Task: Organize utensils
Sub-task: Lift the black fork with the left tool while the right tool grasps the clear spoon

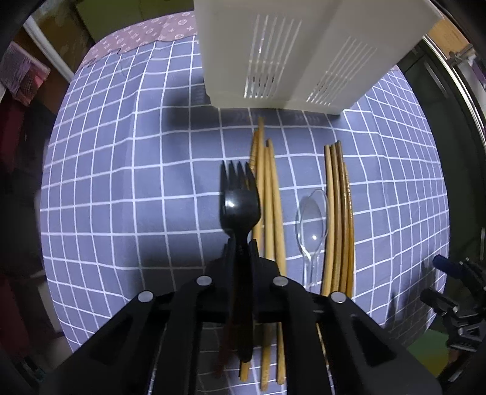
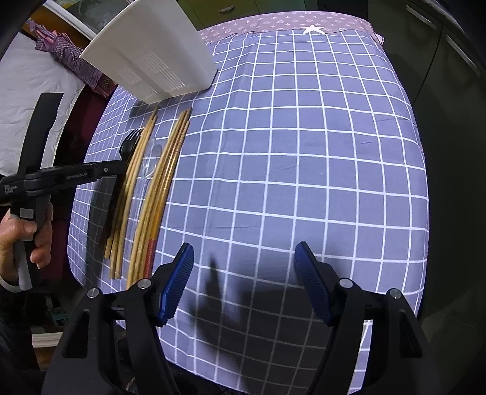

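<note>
My left gripper (image 1: 241, 247) is shut on a black plastic fork (image 1: 240, 197) and holds it above the checked cloth, tines toward the white slotted utensil holder (image 1: 291, 54). Light wooden chopsticks (image 1: 268, 212) lie just right of the fork. A clear plastic spoon (image 1: 313, 224) lies between them and a bundle of darker chopsticks (image 1: 340, 218). In the right wrist view my right gripper (image 2: 244, 285) is open and empty over bare cloth, with blue pads (image 2: 177, 285). The left gripper (image 2: 118, 168), fork (image 2: 130, 144), both chopstick groups (image 2: 164, 188) and holder (image 2: 155, 57) show at its left.
The table carries a blue-grey checked cloth (image 2: 303, 152) with a pink patterned strip (image 2: 303, 22) at the far edge. The table's left edge drops off beside the chopsticks. A person's hand (image 2: 18, 240) grips the left tool. Dark cabinets stand at the right.
</note>
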Demonstrator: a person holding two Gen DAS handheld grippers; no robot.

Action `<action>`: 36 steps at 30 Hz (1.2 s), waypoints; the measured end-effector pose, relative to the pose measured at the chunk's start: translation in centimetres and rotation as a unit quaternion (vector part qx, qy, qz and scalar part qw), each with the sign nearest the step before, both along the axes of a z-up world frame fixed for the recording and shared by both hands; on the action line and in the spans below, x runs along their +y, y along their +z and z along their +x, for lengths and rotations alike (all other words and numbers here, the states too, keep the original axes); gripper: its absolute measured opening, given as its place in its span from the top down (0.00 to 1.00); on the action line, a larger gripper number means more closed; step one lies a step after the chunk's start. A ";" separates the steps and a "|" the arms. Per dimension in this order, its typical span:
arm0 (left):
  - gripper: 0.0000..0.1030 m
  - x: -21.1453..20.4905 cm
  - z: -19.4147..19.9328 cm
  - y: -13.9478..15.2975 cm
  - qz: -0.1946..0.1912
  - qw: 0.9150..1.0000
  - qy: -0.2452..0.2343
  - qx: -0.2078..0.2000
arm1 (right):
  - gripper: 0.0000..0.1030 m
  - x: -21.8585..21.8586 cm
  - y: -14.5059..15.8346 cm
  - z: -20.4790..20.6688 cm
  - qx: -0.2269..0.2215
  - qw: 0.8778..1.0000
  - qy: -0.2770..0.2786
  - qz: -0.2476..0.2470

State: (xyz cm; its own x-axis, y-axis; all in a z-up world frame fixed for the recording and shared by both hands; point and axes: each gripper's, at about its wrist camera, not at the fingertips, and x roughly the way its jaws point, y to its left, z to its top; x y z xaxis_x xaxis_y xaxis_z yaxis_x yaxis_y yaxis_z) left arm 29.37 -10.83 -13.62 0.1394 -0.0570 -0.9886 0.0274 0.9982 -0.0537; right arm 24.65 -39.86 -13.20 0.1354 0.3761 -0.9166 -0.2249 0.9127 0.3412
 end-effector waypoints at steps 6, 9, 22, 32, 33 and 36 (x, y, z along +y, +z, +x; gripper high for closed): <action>0.92 1.1 -0.9 1.4 -0.011 1.000 -0.019 -0.023 | 0.42 3.4 2.2 0.3 0.010 1.000 0.008 0.013; 0.92 1.9 -1.8 2.4 -0.010 0.999 -0.031 -0.042 | 0.58 6.2 2.6 0.7 0.025 1.000 0.015 0.009; 0.92 7.3 -5.7 6.4 -0.038 0.990 -0.040 -0.129 | 0.85 15.7 0.0 3.8 0.074 0.997 0.004 -0.033; 0.92 6.6 -6.7 7.2 -0.045 0.985 -0.062 -0.153 | 0.85 17.4 -2.4 4.9 0.102 0.993 -0.014 -0.060; 0.92 6.6 -6.7 7.2 -0.046 0.985 -0.062 -0.155 | 0.85 17.6 -2.6 5.0 0.104 0.993 -0.015 -0.061; 0.92 6.6 -6.8 7.4 -0.042 0.984 -0.063 -0.161 | 0.85 18.2 -2.8 5.2 0.099 0.993 -0.016 -0.065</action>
State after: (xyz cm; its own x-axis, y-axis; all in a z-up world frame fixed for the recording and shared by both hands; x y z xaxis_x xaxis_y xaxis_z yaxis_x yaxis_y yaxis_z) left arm 22.59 -4.24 -6.20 0.4310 -0.1742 -0.8854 0.1790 0.9782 -0.1053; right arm 29.86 -21.70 -16.03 -0.0423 0.2509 -0.9671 -0.1346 0.9577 0.2543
